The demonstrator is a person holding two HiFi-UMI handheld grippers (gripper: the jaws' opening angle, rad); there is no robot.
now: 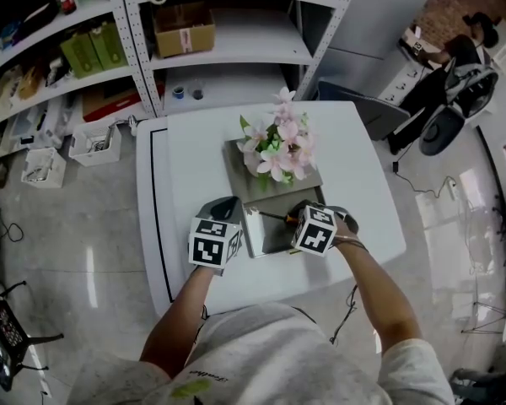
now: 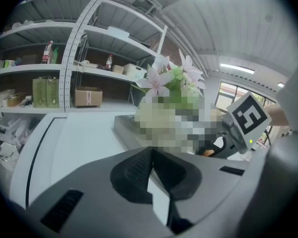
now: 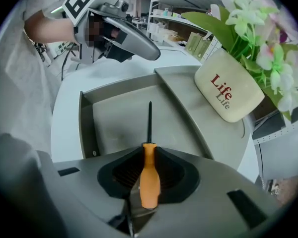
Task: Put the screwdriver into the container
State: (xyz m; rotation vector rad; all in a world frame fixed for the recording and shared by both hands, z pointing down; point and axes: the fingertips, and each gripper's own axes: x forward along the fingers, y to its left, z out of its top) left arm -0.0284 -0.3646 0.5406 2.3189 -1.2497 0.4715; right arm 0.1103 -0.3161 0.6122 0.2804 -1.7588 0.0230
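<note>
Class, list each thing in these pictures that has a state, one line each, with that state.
left tongs: shut, nothing between them.
right tongs: shut on the orange handle.
screwdriver: held, shaft pointing out over the grey floor below, not yet put down.
container: open, near compartment bare.
flower pot: upright, holding flowers.

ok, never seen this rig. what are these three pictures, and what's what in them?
There's no robot: a person holds a gripper in each hand. One picture comes from a camera on the person's head, looking down. The other two cameras ride on the grippers and look along their jaws. The patterned cubes are part of the grippers. On the white table sits a grey container with a flower pot on it. The right gripper is shut on an orange screwdriver, tip over the container's open part. The left gripper is shut, apparently empty.
</note>
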